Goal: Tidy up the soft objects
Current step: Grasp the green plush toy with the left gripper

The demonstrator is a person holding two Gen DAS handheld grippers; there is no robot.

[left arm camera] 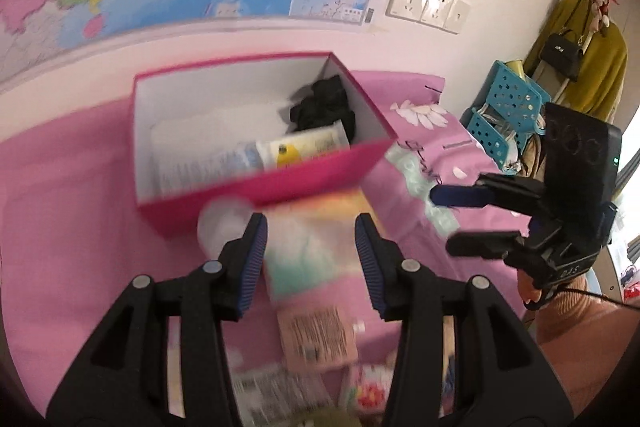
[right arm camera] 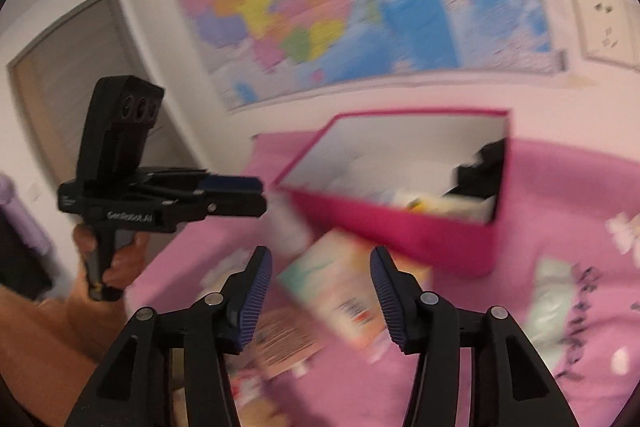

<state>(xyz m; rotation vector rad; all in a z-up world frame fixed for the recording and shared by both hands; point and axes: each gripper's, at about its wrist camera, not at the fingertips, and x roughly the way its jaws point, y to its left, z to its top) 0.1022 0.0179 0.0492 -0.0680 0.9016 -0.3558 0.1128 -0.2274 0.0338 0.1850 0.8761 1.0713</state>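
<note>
A pink open box (left arm camera: 260,187) (right arm camera: 400,231) stands on the pink bed cover. Inside lie a black cloth (left arm camera: 324,103) (right arm camera: 480,171), a yellow-and-white pack (left arm camera: 304,147) and a white pack, all blurred. In front of the box a pastel soft pack (left arm camera: 316,239) (right arm camera: 348,291) lies on the cover. My left gripper (left arm camera: 310,223) (right arm camera: 262,195) hovers above it, open, with nothing pressed between its pads. To the right, my right gripper (left arm camera: 442,221) (right arm camera: 322,255) is also open and holds nothing, with the pastel pack below and beyond it.
A pinkish barcode pack (left arm camera: 316,339) (right arm camera: 280,343) and other small packs lie nearer on the bed. A pale round object (left arm camera: 220,227) sits by the box's front corner. Blue perforated baskets (left arm camera: 508,103) and a hanging yellow coat (left arm camera: 580,67) stand right; a map covers the wall.
</note>
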